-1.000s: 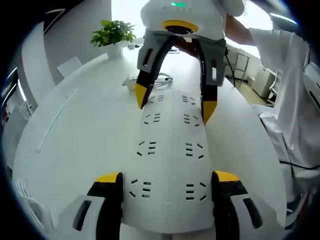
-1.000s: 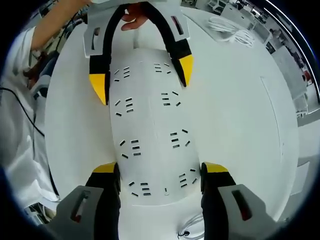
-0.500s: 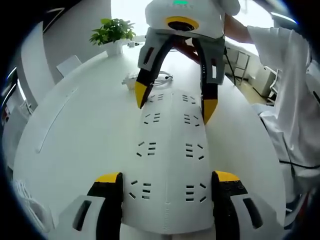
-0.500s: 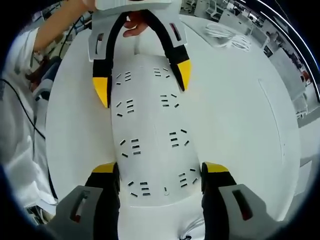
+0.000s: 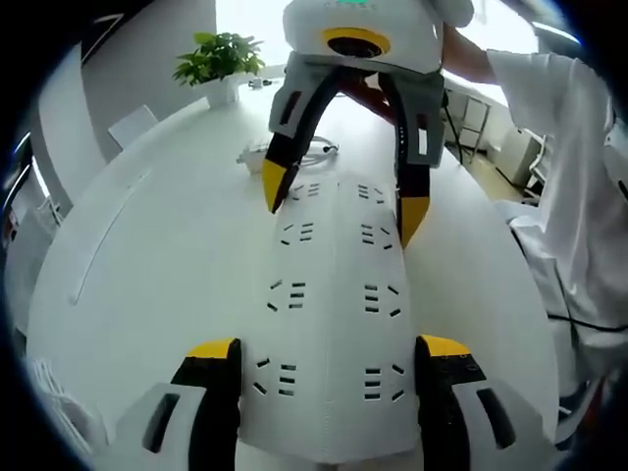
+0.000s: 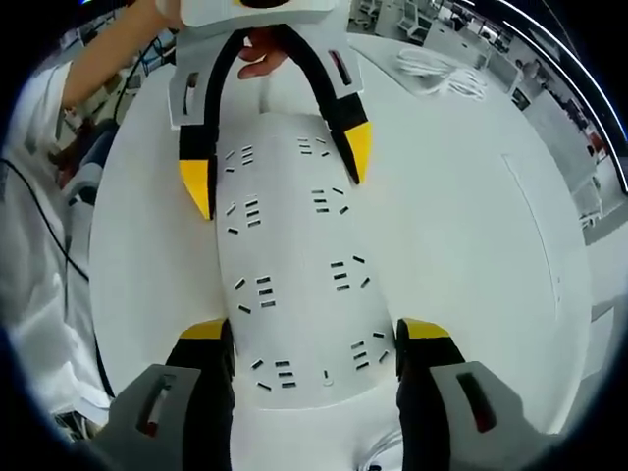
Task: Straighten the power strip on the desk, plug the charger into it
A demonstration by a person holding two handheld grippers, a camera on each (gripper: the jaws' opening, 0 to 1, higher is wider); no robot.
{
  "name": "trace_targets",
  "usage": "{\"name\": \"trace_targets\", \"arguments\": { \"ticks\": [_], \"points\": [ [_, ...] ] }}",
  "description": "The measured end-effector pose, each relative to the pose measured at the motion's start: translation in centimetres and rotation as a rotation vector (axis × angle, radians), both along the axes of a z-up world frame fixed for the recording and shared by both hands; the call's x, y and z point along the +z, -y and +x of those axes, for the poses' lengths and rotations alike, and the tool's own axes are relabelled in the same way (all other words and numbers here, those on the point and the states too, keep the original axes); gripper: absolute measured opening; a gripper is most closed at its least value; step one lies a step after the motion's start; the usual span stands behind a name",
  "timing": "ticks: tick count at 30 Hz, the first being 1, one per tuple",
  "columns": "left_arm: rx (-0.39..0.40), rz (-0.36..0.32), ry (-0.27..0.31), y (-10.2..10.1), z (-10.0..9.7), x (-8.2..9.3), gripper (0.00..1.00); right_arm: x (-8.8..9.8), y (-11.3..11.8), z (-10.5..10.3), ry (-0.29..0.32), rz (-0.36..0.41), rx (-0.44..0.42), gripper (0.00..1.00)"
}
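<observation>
The left gripper gripped the near end of the white power strip, jaws pressed to its long sides. The strip lay flat on the white bench. At its far end the right gripper clamped it likewise. Beyond lay a coiled white cable and a potted plant.

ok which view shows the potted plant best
The left gripper view: the plant stands in full at the far end of the desk, green leaves above a white pot, beyond the power strip. The right gripper view looks the opposite way along the strip, toward a coiled white cable instead.
</observation>
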State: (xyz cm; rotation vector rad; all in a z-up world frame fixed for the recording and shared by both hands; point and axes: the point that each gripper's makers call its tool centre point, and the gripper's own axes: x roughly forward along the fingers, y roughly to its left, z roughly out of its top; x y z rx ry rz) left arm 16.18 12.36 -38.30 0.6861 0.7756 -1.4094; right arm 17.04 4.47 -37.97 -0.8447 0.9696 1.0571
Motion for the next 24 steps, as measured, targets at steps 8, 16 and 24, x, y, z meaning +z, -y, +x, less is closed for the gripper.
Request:
{"name": "trace_targets", "arguments": {
  "ticks": [8,16,24],
  "points": [
    [-0.023,0.018,0.000,0.33,-0.04,-0.02,0.72,0.00,0.04,0.05,0.003,0.007,-0.002,0.66],
    [-0.027,0.016,-0.001,0.30,0.03,0.01,0.72,0.03,0.00,-0.03,0.006,0.013,-0.003,0.66],
    [-0.031,0.009,-0.002,0.28,0.06,0.04,0.72,0.08,-0.03,-0.13,0.010,0.014,-0.009,0.66]
  ]
}}
